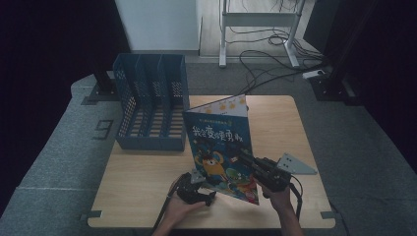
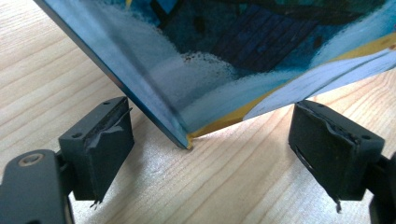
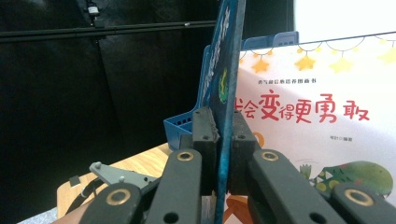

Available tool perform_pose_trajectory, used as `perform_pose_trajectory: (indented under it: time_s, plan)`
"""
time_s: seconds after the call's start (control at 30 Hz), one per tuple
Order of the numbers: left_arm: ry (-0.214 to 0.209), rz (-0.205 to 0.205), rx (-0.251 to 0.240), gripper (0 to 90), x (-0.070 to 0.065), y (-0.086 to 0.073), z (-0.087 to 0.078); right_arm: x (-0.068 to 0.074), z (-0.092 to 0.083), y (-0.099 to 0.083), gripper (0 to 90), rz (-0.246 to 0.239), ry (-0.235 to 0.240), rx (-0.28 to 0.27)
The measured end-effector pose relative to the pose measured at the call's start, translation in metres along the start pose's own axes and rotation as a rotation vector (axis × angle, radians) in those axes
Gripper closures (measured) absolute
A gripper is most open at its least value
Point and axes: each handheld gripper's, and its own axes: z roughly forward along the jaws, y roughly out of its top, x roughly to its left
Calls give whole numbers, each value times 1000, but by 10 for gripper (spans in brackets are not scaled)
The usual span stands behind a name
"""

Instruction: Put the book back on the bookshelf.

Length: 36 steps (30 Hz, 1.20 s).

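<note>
High view showed a dim room, with dark curtains at both sides, a grey carpeted floor (image 1: 59, 147) and a white desk frame (image 1: 258, 19) with loose cables well beyond the blue file rack (image 1: 150, 103). Nearer than the rack lay the light wooden table (image 1: 142, 191), and the rack stood at its far left corner, its slots open toward the person.

Just to the right of the rack and nearer the person stood the picture book (image 1: 221, 147), upright on its lower corner and fanned slightly open. It was probably held this way so that it could go on edge into one of the rack's slots, which take things standing rather than flat.

On the side of the book away from the rack, the right gripper (image 3: 223, 140) had its jaws pinched tight on the blue front cover, and this grip seemed to carry the book's weight and keep it vertical. The white title page hung free behind that cover.

Nearer the person than the rack, the left gripper (image 2: 210, 149) rested low on the table with its jaws spread wide, one on each side of the book's bottom corner and touching neither cover. It looked placed to steady or guide that corner, should the book swing.
</note>
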Motion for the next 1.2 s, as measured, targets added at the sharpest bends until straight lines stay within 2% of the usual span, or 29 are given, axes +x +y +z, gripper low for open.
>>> perform_pose_trajectory:
  time_s: [0.23,0.53,0.73,0.87,0.9,0.97,1.07,1.2]
  plan:
    - [28,-1,-14,141,-1,-1,1,-4,-1,-2,846,5,4,8]
    - [24,10,-25,153,1,-4,-2,-7,-4,-2,843,-3,5,17]
    - [26,11,-63,159,5,-2,-9,-11,-6,-3,835,-1,9,25]
    - [38,-2,-98,159,8,-1,-16,-11,-7,-3,830,-7,4,34]
    - [48,-8,-120,159,9,1,-20,-12,-8,-3,830,1,6,39]
    - [39,-18,-140,159,12,4,-25,-14,-9,-2,830,7,11,47]
    - [58,-25,-162,160,17,9,-31,-15,-10,-3,830,17,18,57]
    - [58,-31,-187,165,21,16,-38,-17,-13,-3,828,12,25,66]
